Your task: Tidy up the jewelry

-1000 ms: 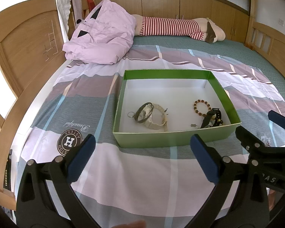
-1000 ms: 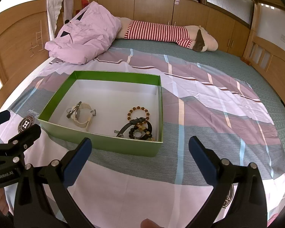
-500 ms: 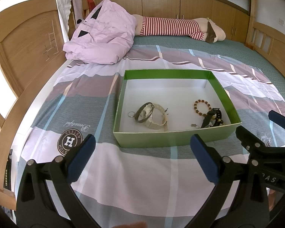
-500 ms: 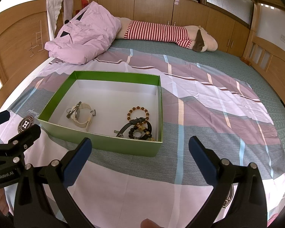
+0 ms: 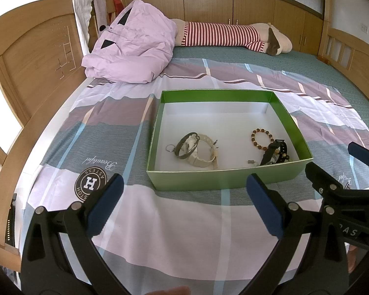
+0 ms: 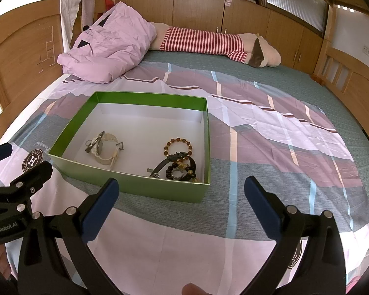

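Nothing moved since before, both grippers' fingers (image 5: 105,206) spread, empty, near green box (image 5: 223,178) of jewelry.

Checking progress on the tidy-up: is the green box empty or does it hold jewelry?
Not empty. The lidless green box holds a cream watch, an amber bead bracelet and dark bracelets.

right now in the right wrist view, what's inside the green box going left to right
cream watch with a dark ring leaning on it → amber bead bracelet, with the dark tangle of black strap and beaded pieces just in front of it, nearer the camera, by the right wall of the green box
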The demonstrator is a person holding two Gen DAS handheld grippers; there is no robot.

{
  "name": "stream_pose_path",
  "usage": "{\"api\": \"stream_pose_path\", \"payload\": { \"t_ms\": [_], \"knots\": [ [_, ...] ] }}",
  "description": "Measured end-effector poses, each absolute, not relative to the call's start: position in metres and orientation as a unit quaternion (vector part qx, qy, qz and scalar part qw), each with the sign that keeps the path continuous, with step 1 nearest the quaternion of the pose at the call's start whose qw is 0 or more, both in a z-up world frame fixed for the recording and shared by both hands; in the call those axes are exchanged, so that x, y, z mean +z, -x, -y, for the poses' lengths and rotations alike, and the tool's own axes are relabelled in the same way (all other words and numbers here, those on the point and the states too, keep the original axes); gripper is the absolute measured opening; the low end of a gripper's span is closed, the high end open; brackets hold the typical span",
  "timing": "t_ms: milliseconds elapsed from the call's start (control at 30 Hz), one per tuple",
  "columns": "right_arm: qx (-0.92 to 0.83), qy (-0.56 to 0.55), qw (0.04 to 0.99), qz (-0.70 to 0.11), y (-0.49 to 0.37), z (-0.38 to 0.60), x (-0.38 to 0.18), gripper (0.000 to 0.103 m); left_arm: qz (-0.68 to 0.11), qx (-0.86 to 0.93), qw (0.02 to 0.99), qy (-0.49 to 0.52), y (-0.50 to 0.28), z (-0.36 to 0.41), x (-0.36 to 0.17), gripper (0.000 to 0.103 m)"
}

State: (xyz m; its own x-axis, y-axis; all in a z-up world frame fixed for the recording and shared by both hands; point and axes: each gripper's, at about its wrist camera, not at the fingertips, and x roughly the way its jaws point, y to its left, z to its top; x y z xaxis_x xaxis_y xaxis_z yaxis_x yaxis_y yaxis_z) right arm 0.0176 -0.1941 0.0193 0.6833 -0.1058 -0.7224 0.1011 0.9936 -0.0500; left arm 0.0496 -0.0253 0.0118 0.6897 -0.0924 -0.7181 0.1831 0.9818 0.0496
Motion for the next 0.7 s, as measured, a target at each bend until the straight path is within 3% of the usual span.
{"api": "stream_pose_path", "payload": {
  "t_ms": [700],
  "knots": [
    [-0.057, 0.003, 0.917, -0.394, -0.0177, 0.195, 0.0191, 0.102, -0.387, -0.075, 0.917, -0.059, -0.049, 0.0253, 0.0106, 0.101]
  ]
}}
